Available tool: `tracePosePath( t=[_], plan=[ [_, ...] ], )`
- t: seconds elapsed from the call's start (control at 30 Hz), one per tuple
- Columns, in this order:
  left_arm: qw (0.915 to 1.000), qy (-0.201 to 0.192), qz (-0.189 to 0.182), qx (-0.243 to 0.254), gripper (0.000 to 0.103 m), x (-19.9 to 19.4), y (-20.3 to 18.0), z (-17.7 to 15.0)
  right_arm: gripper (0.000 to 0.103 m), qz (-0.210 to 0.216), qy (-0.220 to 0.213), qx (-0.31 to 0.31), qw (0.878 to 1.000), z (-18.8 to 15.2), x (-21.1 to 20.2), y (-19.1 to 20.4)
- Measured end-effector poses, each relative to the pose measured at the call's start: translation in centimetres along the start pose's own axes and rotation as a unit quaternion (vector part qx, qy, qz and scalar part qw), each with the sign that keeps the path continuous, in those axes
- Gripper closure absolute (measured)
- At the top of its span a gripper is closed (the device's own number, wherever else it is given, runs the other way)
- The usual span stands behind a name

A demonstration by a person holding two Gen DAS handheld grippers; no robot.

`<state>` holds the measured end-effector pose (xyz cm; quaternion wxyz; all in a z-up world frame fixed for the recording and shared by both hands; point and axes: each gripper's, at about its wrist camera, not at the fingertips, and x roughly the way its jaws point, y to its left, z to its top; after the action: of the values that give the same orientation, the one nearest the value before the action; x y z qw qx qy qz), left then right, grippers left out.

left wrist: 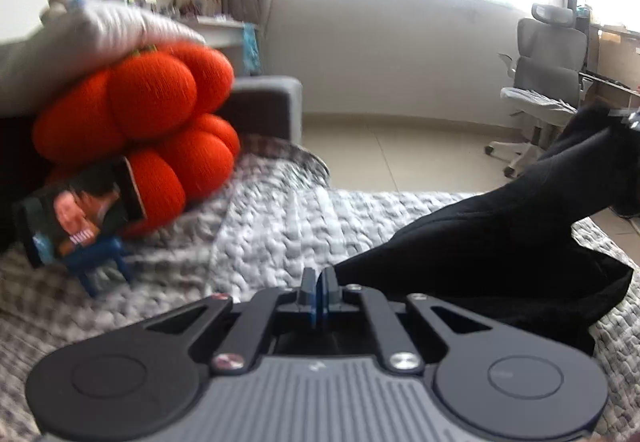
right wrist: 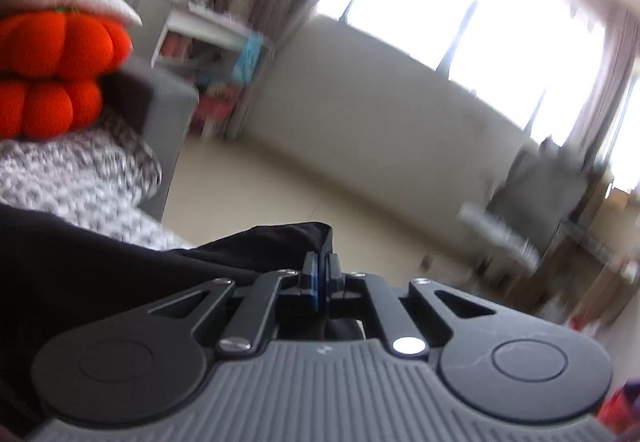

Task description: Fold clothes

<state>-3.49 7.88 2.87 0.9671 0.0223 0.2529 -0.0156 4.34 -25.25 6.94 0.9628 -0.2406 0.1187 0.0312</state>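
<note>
Across grey blanket, black garment stretches rightward-up; right claw pinches its edge, left claw closed, empty.

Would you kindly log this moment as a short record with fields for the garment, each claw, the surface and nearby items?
garment: black garment, part lifted toward the right, rest lying on the bed
left claw: shut, at the garment's edge; a pinch of cloth cannot be confirmed
right claw: shut on the black garment
surface: grey patterned bedspread
nearby: orange pumpkin cushions under a white pillow; office chair
</note>
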Motion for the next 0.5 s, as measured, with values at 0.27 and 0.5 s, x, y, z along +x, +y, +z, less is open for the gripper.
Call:
tracePosePath(
  t=[0.27,0.5],
  plan=[
    [0.9921,-0.122,0.028,0.003,0.100,-7.8,-0.2,4.2,0.101,-0.041,-0.133,0.027,0.990,2.9,-7.0,-3.6],
    [0.9753,-0.215,0.042,0.028,0.100,-15.2,-0.7,7.9,0.101,-0.057,-0.208,0.048,0.975,4.2,-11.6,-5.9]
  ],
)
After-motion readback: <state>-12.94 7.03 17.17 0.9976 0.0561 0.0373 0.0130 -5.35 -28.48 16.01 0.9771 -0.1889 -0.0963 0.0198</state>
